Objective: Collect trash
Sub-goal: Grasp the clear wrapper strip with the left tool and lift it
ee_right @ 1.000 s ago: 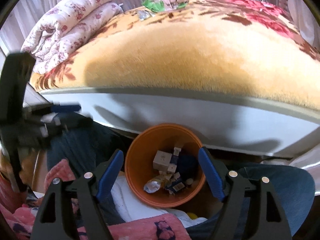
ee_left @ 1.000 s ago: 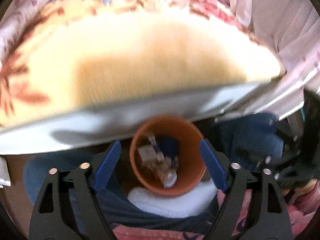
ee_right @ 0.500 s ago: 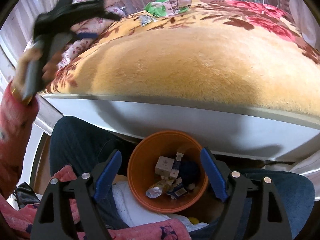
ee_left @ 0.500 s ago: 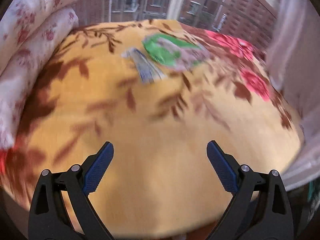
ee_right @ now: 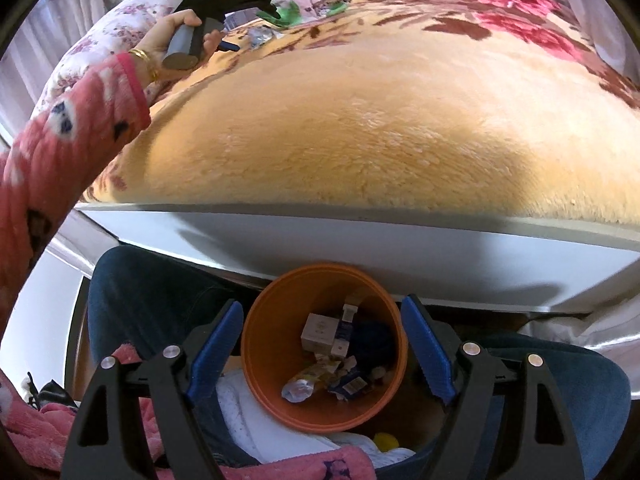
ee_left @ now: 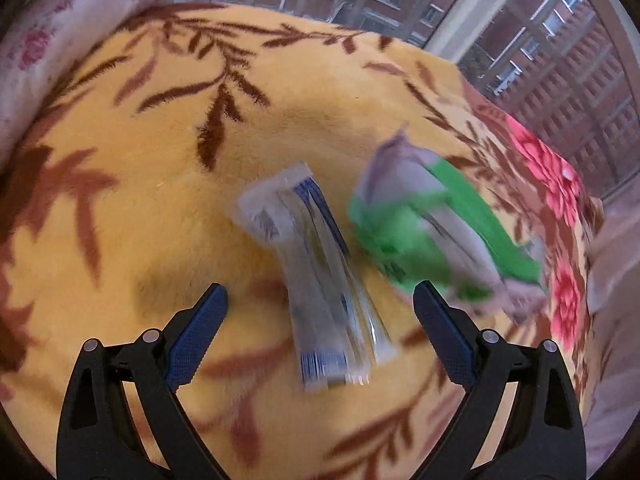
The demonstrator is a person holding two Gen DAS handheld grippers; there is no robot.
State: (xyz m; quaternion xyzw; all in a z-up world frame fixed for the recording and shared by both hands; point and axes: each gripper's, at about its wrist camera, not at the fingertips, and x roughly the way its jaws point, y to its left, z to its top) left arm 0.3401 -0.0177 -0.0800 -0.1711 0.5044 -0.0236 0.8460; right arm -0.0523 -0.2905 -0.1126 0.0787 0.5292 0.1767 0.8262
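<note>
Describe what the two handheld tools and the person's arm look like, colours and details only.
Both the left tool and the right tool have black plastic frames with silver rivets and blue ridged finger pads. Seen from the right wrist, the left tool has a grey handle. The arm wears a fuzzy pink patterned sleeve and gold bangles.

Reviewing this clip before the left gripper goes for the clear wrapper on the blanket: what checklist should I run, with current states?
1. Left gripper open: ok.
2. Clear wrapper lies between its fingers: ok.
3. Green wrapper clear of the closing path: cannot tell, it sits close beside the right finger.
4. Image sharp enough to judge contact: not ok, blurred.
5. Orange bin open-topped, has room: ok.
6. Right gripper open, empty: ok.
</note>
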